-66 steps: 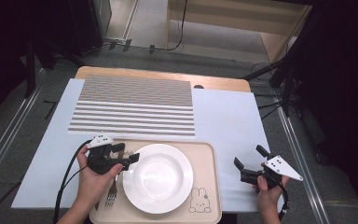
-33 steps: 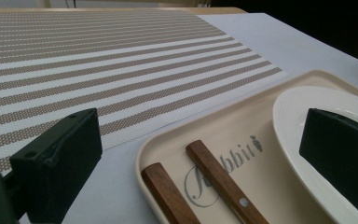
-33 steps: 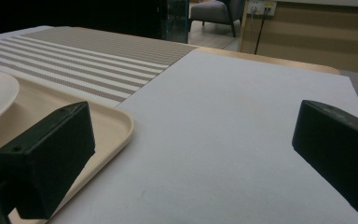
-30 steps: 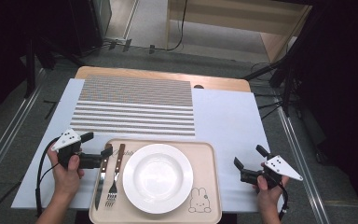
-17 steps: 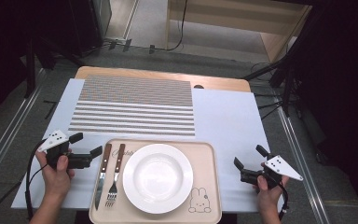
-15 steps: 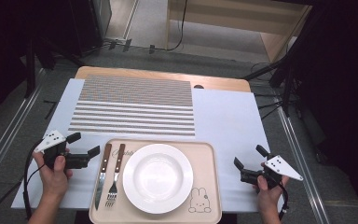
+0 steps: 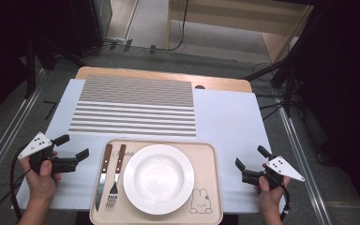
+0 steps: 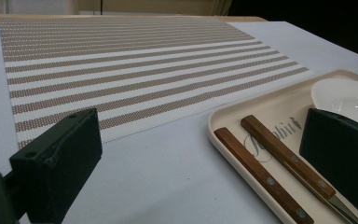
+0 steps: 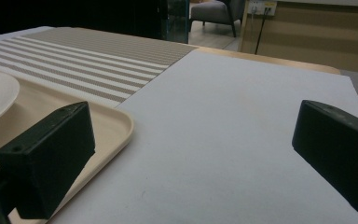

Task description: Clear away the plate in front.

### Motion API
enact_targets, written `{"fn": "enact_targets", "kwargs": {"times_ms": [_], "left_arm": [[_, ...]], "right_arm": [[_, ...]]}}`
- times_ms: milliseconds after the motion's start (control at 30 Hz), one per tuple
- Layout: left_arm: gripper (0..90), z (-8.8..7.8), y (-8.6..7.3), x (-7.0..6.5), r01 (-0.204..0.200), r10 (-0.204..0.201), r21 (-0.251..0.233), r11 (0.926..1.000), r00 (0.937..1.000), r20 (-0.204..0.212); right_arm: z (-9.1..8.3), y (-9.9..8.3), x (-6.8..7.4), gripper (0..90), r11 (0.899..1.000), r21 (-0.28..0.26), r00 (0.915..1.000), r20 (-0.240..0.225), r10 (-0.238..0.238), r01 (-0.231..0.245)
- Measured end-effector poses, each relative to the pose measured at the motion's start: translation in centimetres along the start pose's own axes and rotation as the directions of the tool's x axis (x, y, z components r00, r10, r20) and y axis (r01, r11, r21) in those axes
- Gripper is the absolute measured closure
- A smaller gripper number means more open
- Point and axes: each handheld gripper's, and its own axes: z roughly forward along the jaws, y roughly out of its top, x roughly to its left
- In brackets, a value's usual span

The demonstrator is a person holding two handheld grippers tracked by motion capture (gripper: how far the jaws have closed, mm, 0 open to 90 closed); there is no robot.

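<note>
on the near tray: knife and fork laid side by side left of the plate, setting judged complete; flanking, left gripper and right gripper, jaws wide, holding nothing, clear of the tray; beyond, striped placemat, bare.

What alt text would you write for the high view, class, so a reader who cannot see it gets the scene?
A beige tray at the table's near edge holds a white plate, with a knife and fork to its left. An open left gripper and open right gripper rest on either side, off the tray; a striped placemat lies beyond.
</note>
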Motion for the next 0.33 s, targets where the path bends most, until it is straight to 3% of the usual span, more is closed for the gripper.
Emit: {"fn": "enact_targets", "kwargs": {"times_ms": [133,333], "left_arm": [[0.0,-0.10,-0.15,0.33,0.029,-0.029,-0.012,0.9995,0.9995,0.010],[0.0,0.17,-0.28,0.15,0.016,-0.016,-0.004,0.9999,0.9997,0.016]], "right_arm": [[0.02,0.00,-0.02,0.0,1.000,-0.001,1.0000,-0.001,0.001,-0.001],[0.05,0.00,0.03,0.0,1.000,0.000,1.0000,0.002,-0.003,0.003]]}}
